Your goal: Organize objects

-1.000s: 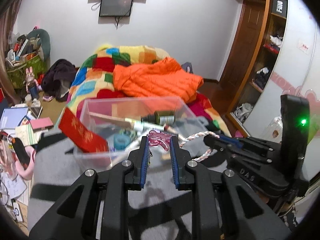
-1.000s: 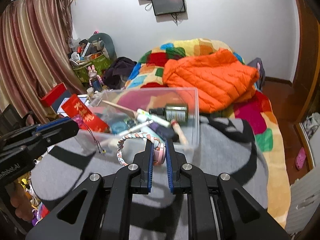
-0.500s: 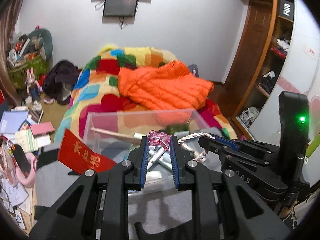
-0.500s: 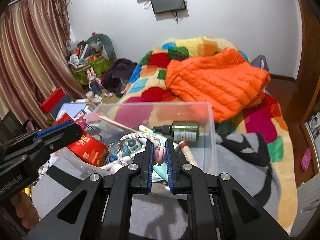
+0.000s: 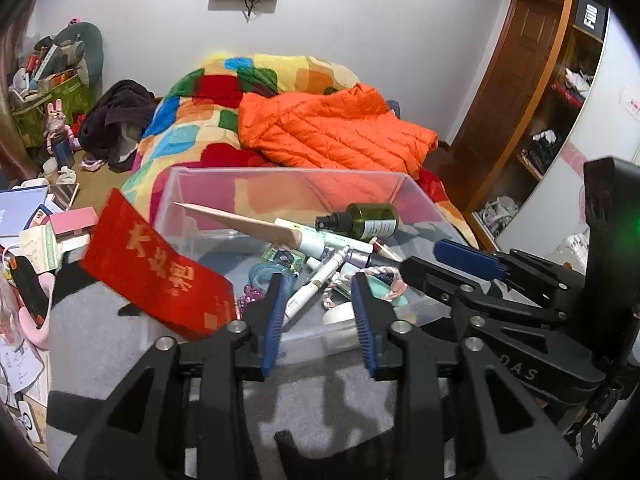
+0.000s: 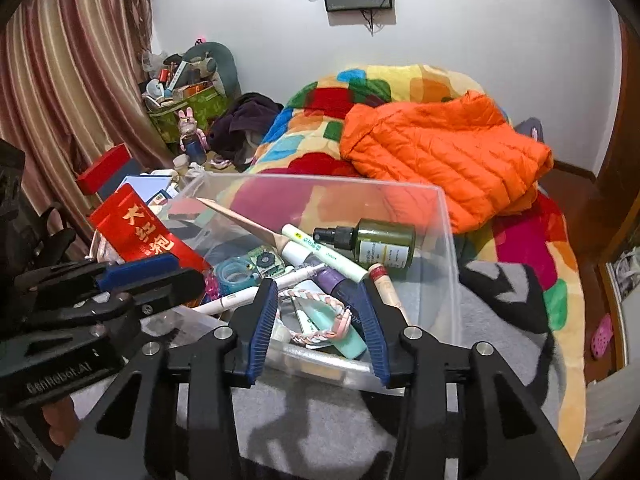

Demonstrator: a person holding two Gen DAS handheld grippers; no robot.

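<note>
Both grippers over clear plastic storage bin (image 6: 448, 240) w/ jaws opening: left gripper (image 5: 320, 300) and right gripper (image 6: 316, 308) each grip nothing. Pink-and-white braided headband (image 6: 320, 296) lies loose in bin, seen btwn right pads, atop mint tube (image 6: 340, 336). Green spray bottle (image 6: 380, 240) lies further back, red packet (image 5: 156, 272) leans on left wall

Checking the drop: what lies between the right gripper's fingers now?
In the right wrist view, the braided pink headband lies loose in the clear bin between the opening right gripper; pads apart.
</note>
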